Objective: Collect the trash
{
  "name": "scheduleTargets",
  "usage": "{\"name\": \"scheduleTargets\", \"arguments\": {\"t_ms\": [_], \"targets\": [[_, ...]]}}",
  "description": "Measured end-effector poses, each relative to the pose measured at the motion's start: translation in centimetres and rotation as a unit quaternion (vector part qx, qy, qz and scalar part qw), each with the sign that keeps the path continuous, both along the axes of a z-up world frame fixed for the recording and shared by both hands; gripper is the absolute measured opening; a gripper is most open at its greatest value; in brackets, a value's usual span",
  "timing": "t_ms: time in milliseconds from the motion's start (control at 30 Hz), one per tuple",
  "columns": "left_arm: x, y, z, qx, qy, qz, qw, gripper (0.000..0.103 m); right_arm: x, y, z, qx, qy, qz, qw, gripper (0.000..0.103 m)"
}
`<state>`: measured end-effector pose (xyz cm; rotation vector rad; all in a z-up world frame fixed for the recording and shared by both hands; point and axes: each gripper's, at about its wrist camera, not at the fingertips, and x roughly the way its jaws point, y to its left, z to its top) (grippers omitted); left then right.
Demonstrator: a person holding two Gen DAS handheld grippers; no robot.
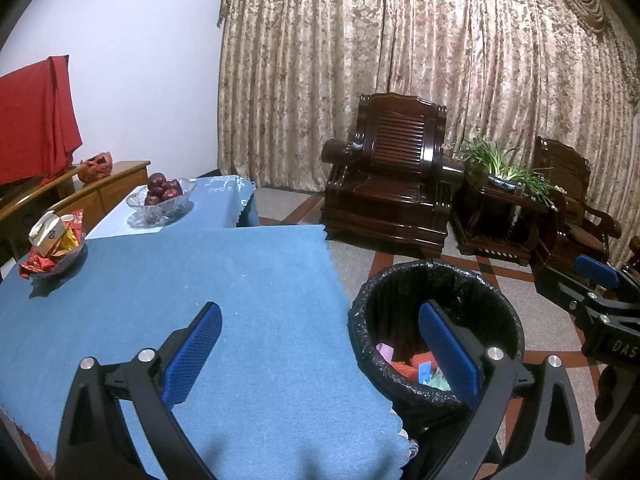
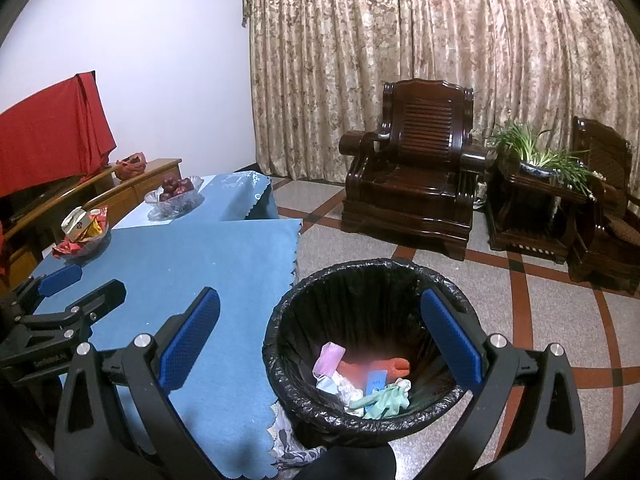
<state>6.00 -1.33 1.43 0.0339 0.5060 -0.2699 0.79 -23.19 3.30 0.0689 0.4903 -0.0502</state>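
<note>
1. The table (image 1: 248, 300) in its blue cloth fills your left and centre. The stretch in front of both grippers is bare; I see no loose scrap on it from either wrist view.

2. The trash bin (image 2: 360, 280), lined with a black bag, stands on the floor just beside the table's right edge. Your right gripper (image 2: 320, 340) hangs almost straight over its mouth; your left gripper (image 1: 320, 344) straddles the table edge, with its left finger over cloth and its right finger over the bin rim.

3. Both grippers have their fingers spread wide apart and hold nothing.

4. The trash (image 2: 360, 380) already lies in the bottom of the bin: a pink piece, something orange-red, a pale green crumple, a small blue slip. By the look of it the collecting is done or close to it.

5. If anything is left, it is up at the far left of the table: a small dish (image 1: 56, 258) piled with red and yellow wrappers and a little carton. I cannot tell whether that counts as trash. It lies ahead and to the left of both grippers, well apart from them, and your left gripper is the nearer one.

6. The glass bowl of red fruit (image 1: 162, 196) further back is not yours to touch.
</note>
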Motion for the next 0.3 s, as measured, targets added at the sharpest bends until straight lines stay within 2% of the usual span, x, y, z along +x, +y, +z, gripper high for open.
{"name": "scheduleTargets", "arguments": {"t_ms": [300], "targets": [[0.12, 0.30, -0.67, 0.000, 0.002, 0.002, 1.0000, 0.097, -0.19, 0.16, -0.12, 0.000, 0.001, 0.000, 1.000, 0.098]]}}
